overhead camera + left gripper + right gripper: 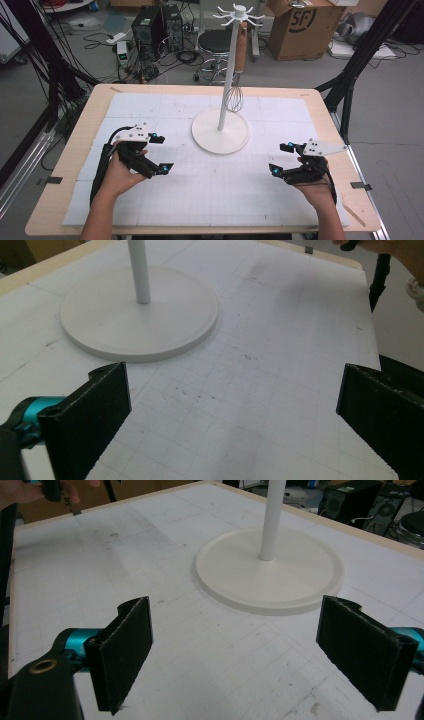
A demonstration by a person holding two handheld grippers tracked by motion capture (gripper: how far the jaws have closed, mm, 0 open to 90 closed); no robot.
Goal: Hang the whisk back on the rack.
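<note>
The left gripper (160, 153) rests on the white gridded mat (150, 107) near the table's left edge, held from below by the person's left hand (120, 172); its jaws stand wide apart, released and empty, and point toward the middle of the table (85, 125). In the left gripper view the two black jaws frame bare mat, with the stand's round base just beyond them.

At the middle of the mat, toward the far edge, stands a white utensil stand (220, 131) with a slim pole and hooked arms at the top. A wire whisk (235, 95) with a wooden handle hangs from one arm, its wires down beside the pole, clear of the base.

Beyond the far edge, on the floor, a cardboard box (295, 30) bears the letters "SF".

The right gripper (281, 159) lies near the table's right edge in the right hand (315, 187), jaws likewise spread open and empty, aimed toward the stand.
</note>
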